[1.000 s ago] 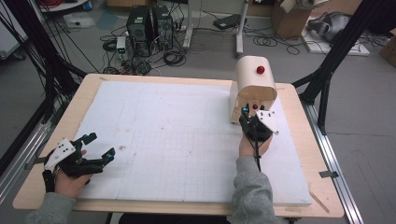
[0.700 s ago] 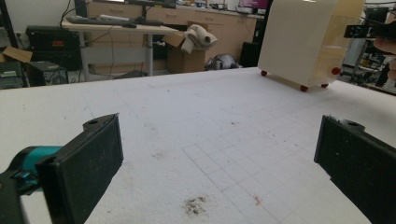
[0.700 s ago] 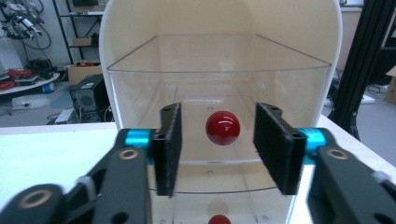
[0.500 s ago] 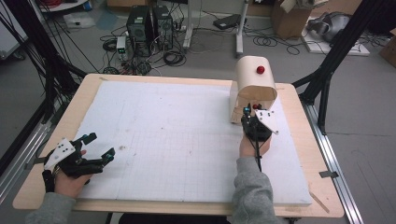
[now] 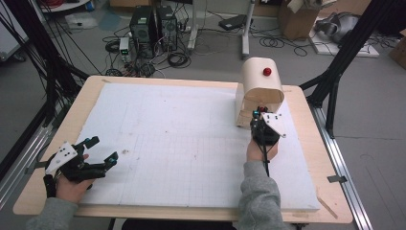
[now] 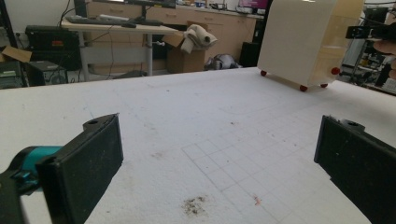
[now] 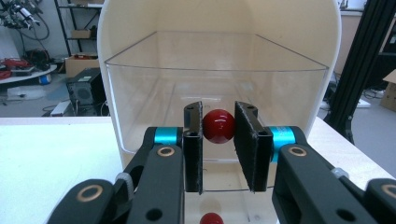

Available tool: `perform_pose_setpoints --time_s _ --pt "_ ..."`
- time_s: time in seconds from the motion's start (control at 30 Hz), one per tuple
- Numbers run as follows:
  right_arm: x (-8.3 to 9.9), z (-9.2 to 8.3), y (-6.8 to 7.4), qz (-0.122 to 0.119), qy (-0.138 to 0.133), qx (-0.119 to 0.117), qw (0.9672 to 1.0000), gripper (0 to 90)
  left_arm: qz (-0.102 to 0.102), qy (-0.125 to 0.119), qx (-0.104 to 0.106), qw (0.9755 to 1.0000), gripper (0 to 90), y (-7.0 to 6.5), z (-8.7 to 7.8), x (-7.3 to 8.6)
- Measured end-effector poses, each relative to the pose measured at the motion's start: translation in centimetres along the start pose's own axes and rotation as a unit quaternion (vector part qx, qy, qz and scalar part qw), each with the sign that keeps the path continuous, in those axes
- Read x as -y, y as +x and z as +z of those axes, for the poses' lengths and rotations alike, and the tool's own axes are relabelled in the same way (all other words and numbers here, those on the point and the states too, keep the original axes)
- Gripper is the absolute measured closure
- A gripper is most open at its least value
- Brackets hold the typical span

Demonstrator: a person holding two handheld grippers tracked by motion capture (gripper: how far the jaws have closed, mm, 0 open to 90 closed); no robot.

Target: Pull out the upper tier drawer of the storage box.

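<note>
A cream arched box (image 5: pixel 261 88) stands at the far right of the white mat, with a red knob (image 5: pixel 267 72) on its top. Its front is a clear plastic panel (image 7: pixel 215 88) that carries a red ball knob (image 7: pixel 218 126). My right gripper (image 7: pixel 218 136) is shut on that knob, right at the box front (image 5: pixel 258 113). My left gripper (image 5: pixel 100 149) rests at the mat's near left corner, open with nothing between its jaws (image 6: pixel 217 163). In the left gripper view the box (image 6: pixel 299 42) stands far off on small red feet.
The white gridded mat (image 5: pixel 182 139) covers a wooden table (image 5: pixel 330 191). A smaller red round shape (image 7: pixel 211 218) shows low under the clear panel. Black frame legs (image 5: pixel 335 86) stand beside the table's right edge, and computers and cables (image 5: pixel 153 28) lie on the floor beyond.
The right gripper has shifted very slightly to the right at the box front. The left gripper has stayed where it was.
</note>
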State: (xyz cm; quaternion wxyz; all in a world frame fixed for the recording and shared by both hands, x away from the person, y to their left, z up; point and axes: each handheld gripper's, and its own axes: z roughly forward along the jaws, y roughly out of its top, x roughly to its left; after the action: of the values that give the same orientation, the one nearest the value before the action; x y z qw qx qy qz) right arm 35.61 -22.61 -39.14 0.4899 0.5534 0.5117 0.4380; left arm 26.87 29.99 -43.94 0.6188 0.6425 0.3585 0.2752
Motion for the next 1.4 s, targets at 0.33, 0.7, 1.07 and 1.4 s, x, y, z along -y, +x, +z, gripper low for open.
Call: perform_pose_setpoints --time_s 0.33,0.7,1.07,1.4 --pt "0.0 0.0 -0.1 0.003 0.002 -0.003 1.0 73.4 -0.001 0.0 0.0 1.0 1.7 0.0 0.0 0.0" --pt "0.0 -1.0 -0.6 0.006 0.004 -0.012 0.9999 73.4 0.001 0.0 0.002 1.0 1.7 -0.1 0.0 0.0" --pt "0.5 -2.7 -0.7 0.014 -0.003 -0.016 0.9998 73.4 0.004 -0.003 0.008 1.0 1.7 -0.1 0.0 -0.1" --pt "0.7 -3.5 -0.7 0.014 -0.006 -0.014 0.9998 73.4 0.002 -0.005 0.007 1.0 1.7 -0.1 0.0 -0.1"
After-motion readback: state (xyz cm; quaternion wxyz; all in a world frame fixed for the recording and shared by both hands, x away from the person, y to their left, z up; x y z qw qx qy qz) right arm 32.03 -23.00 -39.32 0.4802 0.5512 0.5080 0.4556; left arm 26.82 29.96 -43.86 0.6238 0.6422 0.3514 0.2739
